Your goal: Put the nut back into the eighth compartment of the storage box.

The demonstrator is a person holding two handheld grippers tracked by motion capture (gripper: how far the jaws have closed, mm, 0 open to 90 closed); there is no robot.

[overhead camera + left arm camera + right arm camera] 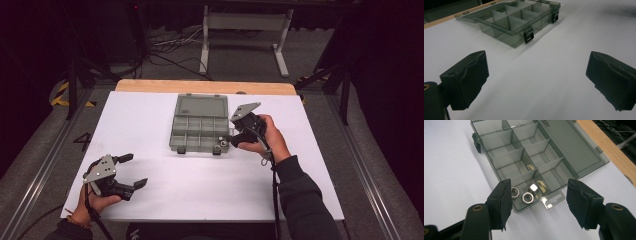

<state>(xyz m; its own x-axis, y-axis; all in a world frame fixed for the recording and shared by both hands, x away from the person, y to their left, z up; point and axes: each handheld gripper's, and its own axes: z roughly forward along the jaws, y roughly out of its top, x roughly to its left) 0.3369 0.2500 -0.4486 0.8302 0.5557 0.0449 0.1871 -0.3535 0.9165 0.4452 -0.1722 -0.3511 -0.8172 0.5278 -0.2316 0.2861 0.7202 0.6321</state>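
A clear grey compartment box (pixel 199 131) lies open in the middle of the white table (pixel 165 185), its lid (pixel 201 105) flat behind it. Three metal nuts (pixel 527 197) sit in the box's near right corner compartment (pixel 221 143). My right gripper (pixel 231 132) hovers just off that corner, and in the right gripper view its jaws (pixel 539 205) stand apart above the nuts, holding nothing. My left gripper (pixel 134 171) rests at the front left of the table, open and empty. In the left gripper view it (pixel 536 80) faces the box (pixel 516 22) from a distance.
A wooden strip (pixel 205 86) runs along the table's far edge. Behind it are a white frame stand (pixel 245 30) and cables on the floor. Metal rails (pixel 45 160) flank the table. The box's other compartments (pixel 504 140) look empty.
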